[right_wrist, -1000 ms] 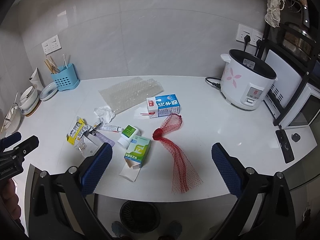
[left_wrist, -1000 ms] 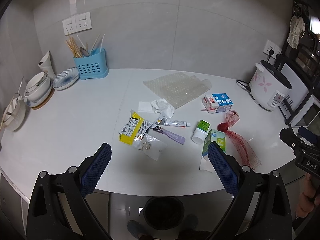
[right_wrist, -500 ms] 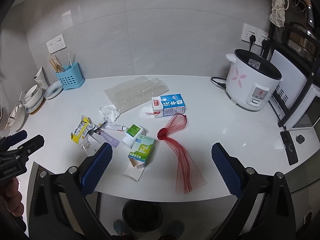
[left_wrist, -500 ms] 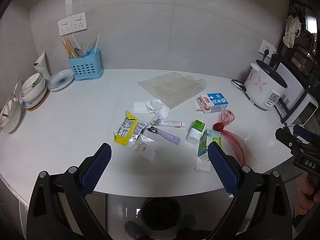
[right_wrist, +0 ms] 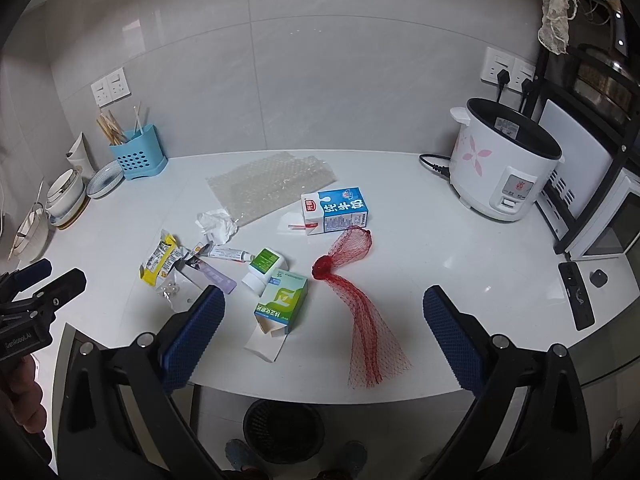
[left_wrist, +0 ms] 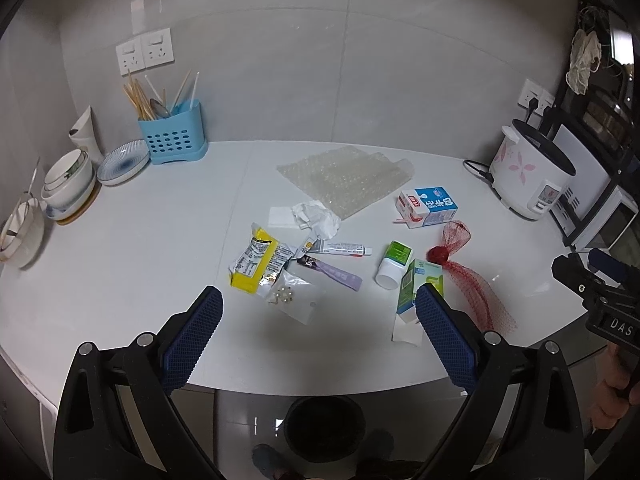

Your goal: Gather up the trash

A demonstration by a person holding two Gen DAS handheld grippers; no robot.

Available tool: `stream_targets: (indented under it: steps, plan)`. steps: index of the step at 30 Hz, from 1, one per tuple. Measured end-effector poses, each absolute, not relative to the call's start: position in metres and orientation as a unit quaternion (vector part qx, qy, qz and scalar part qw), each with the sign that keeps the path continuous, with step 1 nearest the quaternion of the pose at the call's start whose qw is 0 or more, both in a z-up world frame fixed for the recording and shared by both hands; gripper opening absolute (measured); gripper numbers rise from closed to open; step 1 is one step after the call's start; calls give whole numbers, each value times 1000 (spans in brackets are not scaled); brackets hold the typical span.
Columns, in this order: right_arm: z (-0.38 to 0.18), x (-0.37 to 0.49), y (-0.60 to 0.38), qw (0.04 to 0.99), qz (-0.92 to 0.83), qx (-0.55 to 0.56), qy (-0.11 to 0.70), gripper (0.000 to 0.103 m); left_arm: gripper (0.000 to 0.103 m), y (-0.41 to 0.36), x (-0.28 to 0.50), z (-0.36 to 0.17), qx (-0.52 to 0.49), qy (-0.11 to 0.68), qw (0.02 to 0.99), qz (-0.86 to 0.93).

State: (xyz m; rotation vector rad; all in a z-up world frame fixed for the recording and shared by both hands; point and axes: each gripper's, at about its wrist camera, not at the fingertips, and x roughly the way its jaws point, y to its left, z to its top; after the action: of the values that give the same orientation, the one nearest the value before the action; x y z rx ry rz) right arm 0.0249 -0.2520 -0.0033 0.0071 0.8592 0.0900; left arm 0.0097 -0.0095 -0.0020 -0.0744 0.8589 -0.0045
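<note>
Trash lies scattered on the white counter (left_wrist: 140,240): a bubble wrap sheet (left_wrist: 344,178), a blue milk carton (right_wrist: 340,210), a red mesh net (right_wrist: 356,300), a green box (right_wrist: 282,302), a small white and green bottle (right_wrist: 264,266), a tube (left_wrist: 340,247), crumpled paper (left_wrist: 316,218), a yellow wrapper (left_wrist: 254,264), a purple sachet (left_wrist: 336,274) and a clear bag (left_wrist: 292,298). My left gripper (left_wrist: 318,336) hangs open over the counter's front edge, empty. My right gripper (right_wrist: 324,334) is open too, above the net's tail. A black bin (right_wrist: 284,430) stands on the floor below.
A blue cutlery holder (left_wrist: 174,138), a plate (left_wrist: 122,162) and stacked bowls (left_wrist: 68,184) stand at the back left. A rice cooker (right_wrist: 500,160) with its cord and a black rack with a microwave (right_wrist: 600,216) fill the right. A remote (right_wrist: 576,294) lies near the right edge.
Both grippers have drawn back and risen slightly, so the trash looks smaller and farther. Both stay open and empty. Nothing on the counter has moved.
</note>
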Motion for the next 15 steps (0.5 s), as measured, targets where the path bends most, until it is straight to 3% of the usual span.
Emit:
stream_targets:
  steps: [15]
  plan:
    - [0,24,-254,909,40,5,416,96,97,-10,8,-1,-35,415,909,-1]
